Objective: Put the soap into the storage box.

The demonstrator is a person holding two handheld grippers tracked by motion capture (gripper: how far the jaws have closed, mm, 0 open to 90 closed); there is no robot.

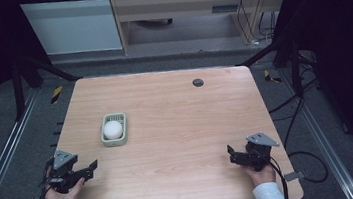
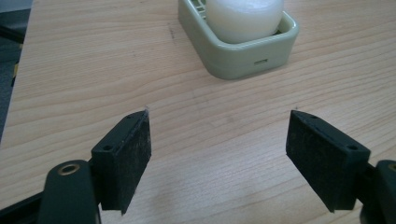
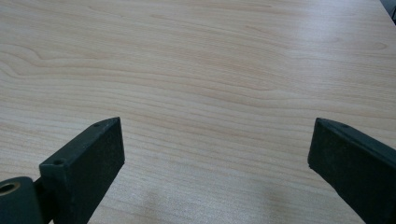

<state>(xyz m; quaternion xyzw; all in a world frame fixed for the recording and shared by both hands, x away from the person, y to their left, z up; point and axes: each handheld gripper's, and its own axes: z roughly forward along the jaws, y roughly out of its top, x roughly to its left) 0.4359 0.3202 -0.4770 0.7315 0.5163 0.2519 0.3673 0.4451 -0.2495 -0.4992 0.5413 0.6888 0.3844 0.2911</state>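
Ahead of my left tool (image 2: 218, 140), jaws spread and empty, the white soap (image 2: 244, 18) sat in its green dish (image 2: 243, 58), near. I judged a careless pinch could skid the rounded soap out. My right tool (image 3: 215, 154) hung spread too, well apart, low over the bare desk (image 3: 196, 70), both hands at the near edge.

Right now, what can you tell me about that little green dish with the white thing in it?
The green dish is a small rounded rectangle, pale green and plastic-looking, with a raised rim and slats inside. It sits flat on the wooden table, left of the middle. A smooth white round lump, maybe soap, rests in it. The open left gripper points toward it without touching.
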